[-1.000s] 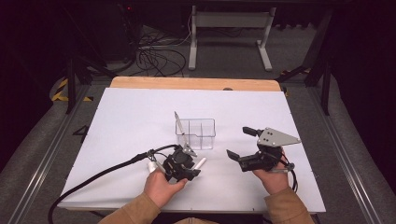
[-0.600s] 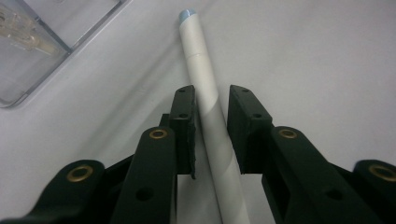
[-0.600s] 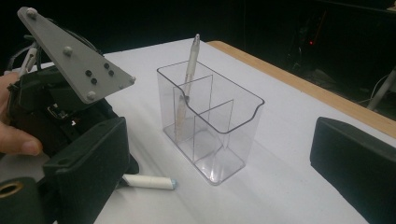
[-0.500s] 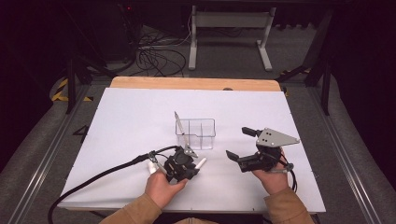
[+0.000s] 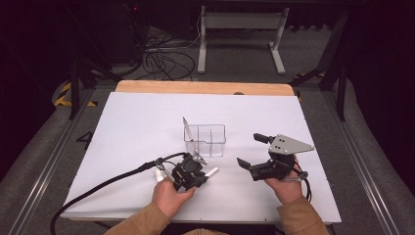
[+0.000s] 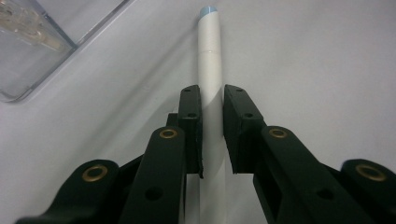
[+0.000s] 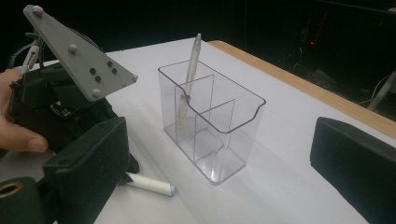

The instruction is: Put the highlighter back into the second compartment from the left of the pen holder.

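A white marker with a pale blue tip [image 6: 209, 51] lies flat on the white table [image 5: 137, 127], just in front of a clear divided container [image 5: 205, 139]. My left gripper [image 6: 212, 93] has just been closing its jaws and is shut on the marker's barrel, a pad against each side. In the high view the left gripper [image 5: 199, 174] sits low over the marker [image 5: 211, 172]. A slim silvery pen [image 7: 189, 79] stands tilted in the container [image 7: 210, 126]. My right gripper [image 5: 251, 150] hovers to the container's right, open, with nothing between its pads.
A black cable [image 5: 103, 188] trails from the left gripper toward the table's front left corner. The table's far edge is bare wood [image 5: 205, 88]. Beyond it, a metal stand [image 5: 240, 29] and loose cables [image 5: 161, 58] lie on the dark floor.
The left gripper's jaws have drawn in around the white marker. Both hands stay where they were, and the container and its pen have not moved.
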`<state>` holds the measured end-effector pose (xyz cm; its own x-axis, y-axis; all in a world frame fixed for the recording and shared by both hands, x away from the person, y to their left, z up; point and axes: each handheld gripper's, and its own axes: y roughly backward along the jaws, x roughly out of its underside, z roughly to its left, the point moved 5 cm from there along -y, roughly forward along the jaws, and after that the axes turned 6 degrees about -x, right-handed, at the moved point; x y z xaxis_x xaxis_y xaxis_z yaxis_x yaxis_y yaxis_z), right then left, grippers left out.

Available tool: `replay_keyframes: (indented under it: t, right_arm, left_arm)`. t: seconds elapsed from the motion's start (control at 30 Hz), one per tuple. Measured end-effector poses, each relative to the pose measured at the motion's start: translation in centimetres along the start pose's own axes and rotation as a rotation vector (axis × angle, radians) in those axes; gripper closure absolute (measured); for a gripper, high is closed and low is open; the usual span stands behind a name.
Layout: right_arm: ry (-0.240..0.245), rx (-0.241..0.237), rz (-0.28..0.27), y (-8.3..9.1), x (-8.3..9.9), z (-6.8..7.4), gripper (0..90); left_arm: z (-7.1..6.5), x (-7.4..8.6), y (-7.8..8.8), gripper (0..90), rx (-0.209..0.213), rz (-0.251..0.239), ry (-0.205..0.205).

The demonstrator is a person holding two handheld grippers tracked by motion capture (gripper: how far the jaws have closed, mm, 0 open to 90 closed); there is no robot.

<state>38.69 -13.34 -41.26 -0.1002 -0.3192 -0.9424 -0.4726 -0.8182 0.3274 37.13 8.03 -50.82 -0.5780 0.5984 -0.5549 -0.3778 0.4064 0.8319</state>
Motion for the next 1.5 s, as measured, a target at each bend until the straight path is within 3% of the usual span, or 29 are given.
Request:
replay_keyframes:
  t: [0.57, 0.83, 0.97, 1.3, 1.5]
  right_arm:
    - [-0.002, 0.006, -0.01, 0.2, -0.1, -0.1, 5.2]
    - [-0.006, 0.005, -0.01, 0.2, 0.0, -0.2, 5.2]
    - [-0.005, 0.004, -0.009, 0.2, 0.0, -0.2, 5.2]
    - [-0.008, 0.004, -0.01, 0.2, 0.0, -0.2, 5.2]
    - [-0.01, 0.003, -0.009, 0.2, 0.0, -0.2, 5.2]
  left_arm:
    - [0.7, -1.5, 3.7, 78.0, 0.014, -0.166, -0.027]
    - [1.2, -2.7, 6.2, 78.0, 0.038, -0.307, -0.019]
    - [1.7, -3.1, 7.4, 78.0, 0.024, -0.371, -0.023]
    - [2.2, -4.1, 9.1, 78.0, 0.046, -0.489, -0.01]
    - [2.5, -4.4, 9.8, 78.0, 0.046, -0.552, -0.023]
